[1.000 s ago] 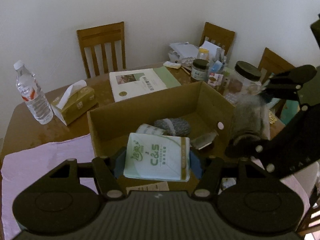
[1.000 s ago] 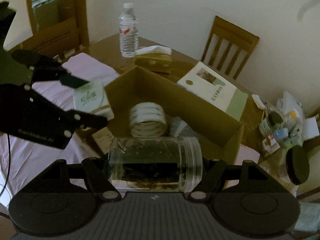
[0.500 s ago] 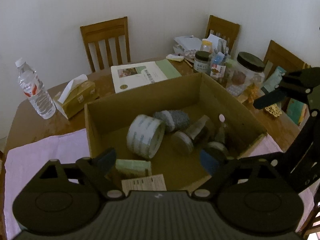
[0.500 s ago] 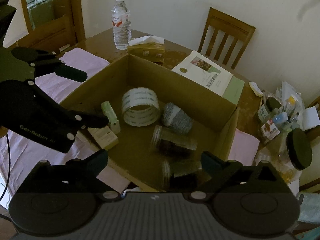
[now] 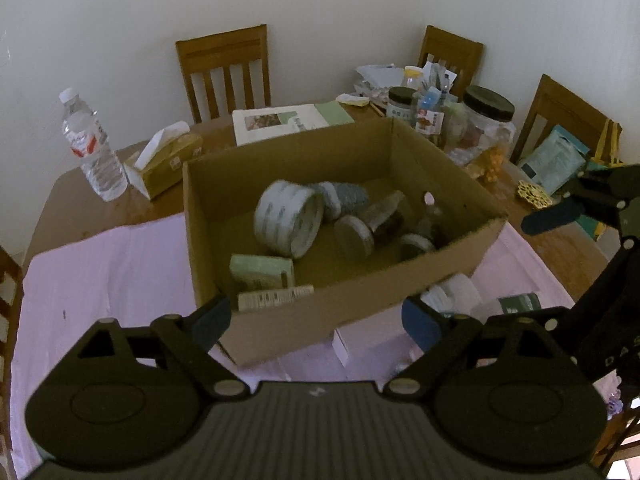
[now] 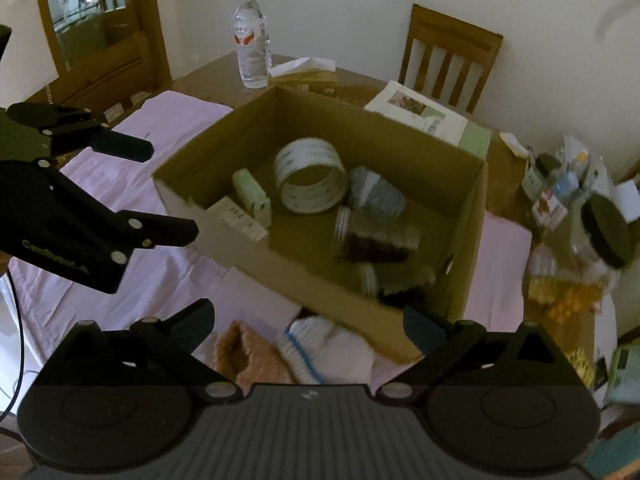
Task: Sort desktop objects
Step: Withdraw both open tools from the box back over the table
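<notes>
A brown wooden worktop [image 5: 72, 204] is sitting against pale walls with wooden chairs [image 5: 224, 68] drawn up around it, and a pink cloth [image 5: 104, 272] is covering its near half. Sitting on that cloth, right in the middle, is the open cardboard box [image 5: 320, 312], and it is holding the sorted things: a big roll of tape [image 5: 289, 218] is lying on its side toward the back, a grey knitted bundle [image 5: 346, 198] is resting just beside it, a clear jar [image 5: 368, 226] is lying tipped over with a second jar [image 6: 396, 278] close to it, and a pale green pack [image 5: 260, 270] is leaning in the near corner next to a small white carton [image 5: 276, 296]. The left tongs [image 5: 316, 320] are hovering over the box's near wall, spread wide and gripping nothing. The right tongs [image 6: 308, 322] are hanging released too, with nothing between their fingers, above a white knitted piece [image 6: 332, 350] and a brown furry item [image 6: 248, 354] lying on the cloth outside the box. Further out, a water bottle [image 5: 94, 148] is standing upright beside a tissue box [image 5: 168, 160], a booklet [image 5: 288, 120] is lying flat behind the carton, and a cluster of jars and bottles [image 5: 448, 120] is crowding the far right corner.
</notes>
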{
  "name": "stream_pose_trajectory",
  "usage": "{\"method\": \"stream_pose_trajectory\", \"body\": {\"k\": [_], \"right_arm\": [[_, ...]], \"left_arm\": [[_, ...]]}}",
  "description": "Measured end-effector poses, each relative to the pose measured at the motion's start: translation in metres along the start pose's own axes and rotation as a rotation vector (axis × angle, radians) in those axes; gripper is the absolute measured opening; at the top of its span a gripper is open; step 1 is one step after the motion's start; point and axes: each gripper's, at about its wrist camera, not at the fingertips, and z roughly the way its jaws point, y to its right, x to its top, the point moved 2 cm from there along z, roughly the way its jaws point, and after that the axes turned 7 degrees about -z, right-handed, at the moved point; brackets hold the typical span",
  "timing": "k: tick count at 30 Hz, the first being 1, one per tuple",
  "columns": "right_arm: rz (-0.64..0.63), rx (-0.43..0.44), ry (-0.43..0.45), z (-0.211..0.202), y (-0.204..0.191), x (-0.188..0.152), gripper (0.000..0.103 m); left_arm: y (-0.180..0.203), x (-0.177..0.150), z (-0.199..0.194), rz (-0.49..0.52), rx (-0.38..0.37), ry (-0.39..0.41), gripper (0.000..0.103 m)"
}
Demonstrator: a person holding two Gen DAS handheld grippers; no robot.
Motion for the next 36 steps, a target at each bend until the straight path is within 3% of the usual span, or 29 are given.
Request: {"method": "stream_pose_trajectory", "body": {"k": [13,23,30,36], "right_arm": [[0.140,-0.146,0.009,-0.030,-0.049,-0.059,0.102],[0.268,-0.209,-0.042,-0.039,-0.086,-0.102,0.102],[0.277,-0.236,-0.043,-0.047,-0.082,-0.122,0.103],[0.256,-0.208,-0.055,-0.047,-0.066,-0.139,0.103]], "left_arm": [[0.000,-0.045,-0.024,0.031,-0.099,-0.020,0.093],[0.005,-0.070,-0.031,0.039,-0.168,-0.045,0.093],[0.031,-0.084,-0.027,0.063,-0.153,-0.065,0.093],[0.058,-0.091,-0.027,0.048,-0.164,-0.055,0.093]]}}
